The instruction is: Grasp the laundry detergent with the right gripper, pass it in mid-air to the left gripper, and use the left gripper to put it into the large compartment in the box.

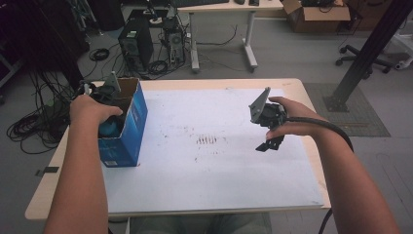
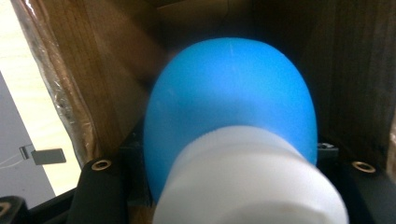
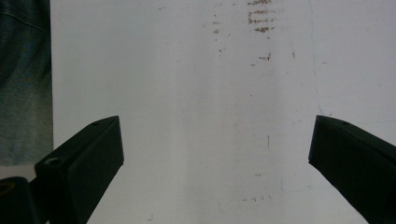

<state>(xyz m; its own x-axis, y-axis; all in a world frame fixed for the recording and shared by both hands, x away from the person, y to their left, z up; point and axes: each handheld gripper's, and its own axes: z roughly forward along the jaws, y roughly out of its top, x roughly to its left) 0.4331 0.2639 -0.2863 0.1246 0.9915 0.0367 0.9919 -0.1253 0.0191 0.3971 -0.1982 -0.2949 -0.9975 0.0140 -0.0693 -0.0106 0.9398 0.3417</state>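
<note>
Blue bulb (image 2: 231, 107) gripped by left gripper (image 1: 108, 105) inside cardboard box (image 1: 127, 139).

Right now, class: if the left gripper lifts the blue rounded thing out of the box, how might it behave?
The blue rounded thing looks smooth and faintly glossy, so it may slip between the jaws. Its domed shape would probably roll if set on the white sheet. The blue box, tall and narrow, might tip as the left gripper pulls upward.

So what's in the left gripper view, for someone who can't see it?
A round blue object with a white end sits close up between the left gripper's black jaws, inside a brown cardboard box. A strip of pale table shows at the left edge.
</note>
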